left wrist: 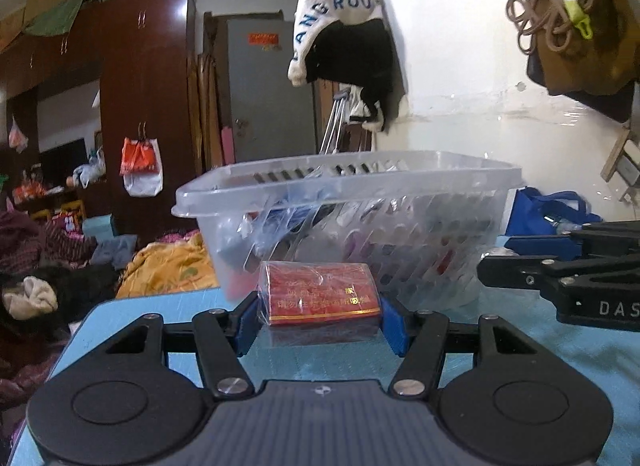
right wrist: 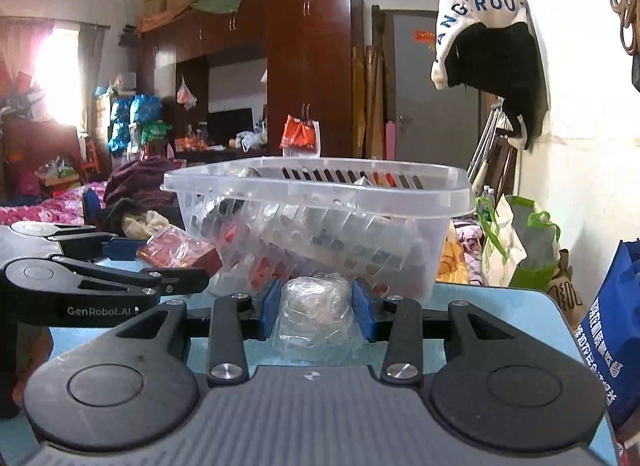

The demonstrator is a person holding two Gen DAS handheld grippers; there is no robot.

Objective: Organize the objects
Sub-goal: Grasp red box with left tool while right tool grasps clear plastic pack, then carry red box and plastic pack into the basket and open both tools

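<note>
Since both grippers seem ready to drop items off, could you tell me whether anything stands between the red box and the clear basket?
Nothing visible does. The red box, clamped in the left gripper, sits just before the clear basket; only its near wall must be cleared.

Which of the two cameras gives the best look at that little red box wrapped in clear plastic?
The left wrist view. The red plastic-wrapped box with gold lettering sits centred there, close up, gripped between the left gripper's blue pads. In the right wrist view the same box appears only at the left edge, seen obliquely and partly hidden behind that gripper's black fingers.
</note>
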